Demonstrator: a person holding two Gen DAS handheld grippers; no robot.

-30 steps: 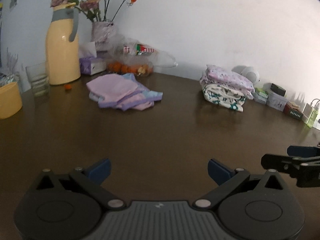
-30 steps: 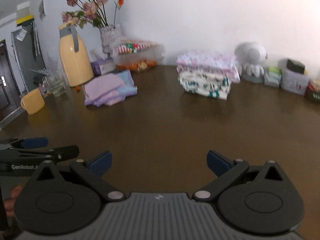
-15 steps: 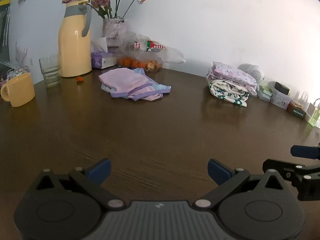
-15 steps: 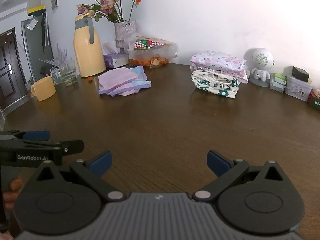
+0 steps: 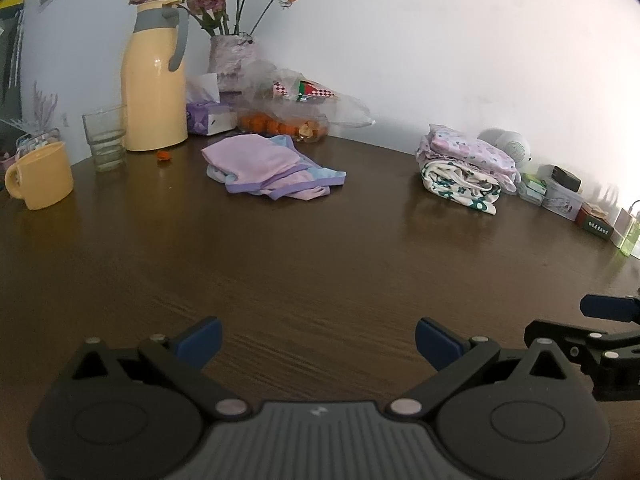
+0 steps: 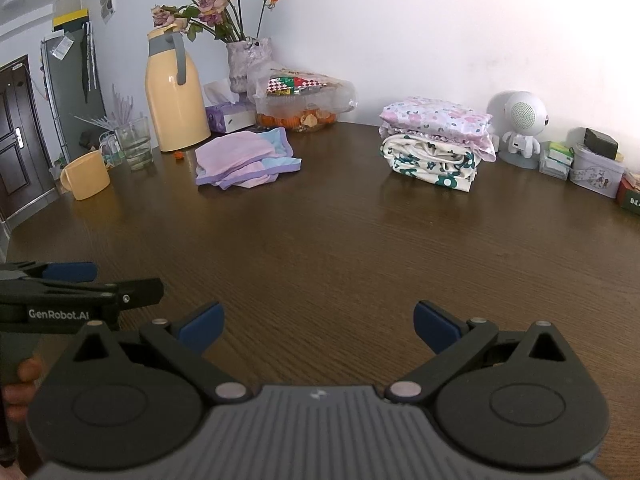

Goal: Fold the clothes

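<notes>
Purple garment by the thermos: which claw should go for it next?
Left, probably. The purple garment lies nearly straight ahead of the open left claw, while from the open right claw it sits off to the left. Both are far off.

A loose lilac and pale-blue garment (image 5: 269,168) lies crumpled on the far left of the desk (image 5: 320,264). Well apart to its right sits a folded stack of floral clothes (image 6: 434,142), neatly squared.

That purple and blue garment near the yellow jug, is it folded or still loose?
Still loose. The purple and blue garment lies in a rumpled, uneven heap with layers askew, unlike the squared folded stack further right.
</notes>
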